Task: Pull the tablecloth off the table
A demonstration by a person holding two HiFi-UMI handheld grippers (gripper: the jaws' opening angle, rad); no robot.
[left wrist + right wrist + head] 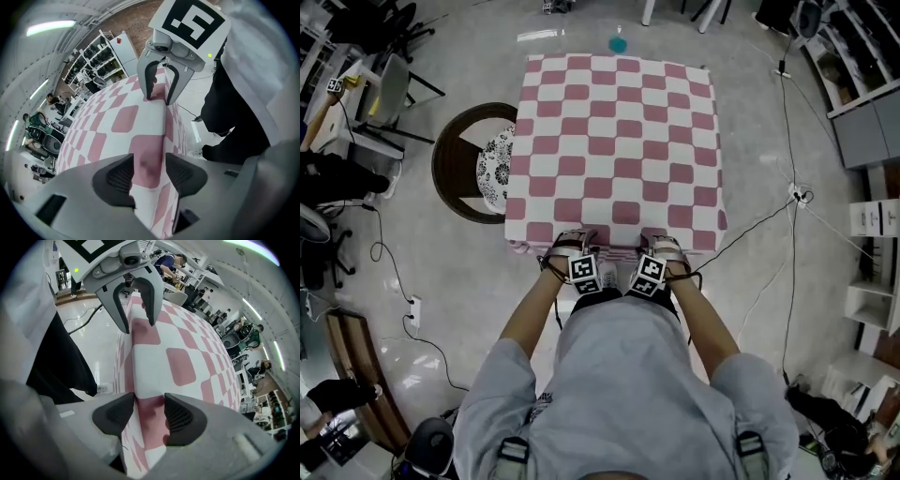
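A pink and white checked tablecloth (pixel 619 150) covers a square table in the head view. Both grippers sit at its near edge, side by side. My left gripper (pixel 573 246) points steeply down over the edge. In the left gripper view its jaws (pixel 149 171) stand apart astride the cloth's edge fold (pixel 150 154), and the pads do not visibly press it. My right gripper (pixel 664 247) stands the same way, with its jaws (pixel 149 411) wide over the cloth edge (pixel 150 380). Each gripper view shows the other gripper open above the edge: the right gripper (pixel 159 91) and the left gripper (pixel 138 319).
A round brown stool (pixel 455 159) with a patterned cushion stands just left of the table. A teal object (pixel 619 43) lies on the floor beyond the far edge. Cables (pixel 787 202) run across the floor on the right, and a power strip (pixel 414 309) lies at the left. Shelves line the right wall.
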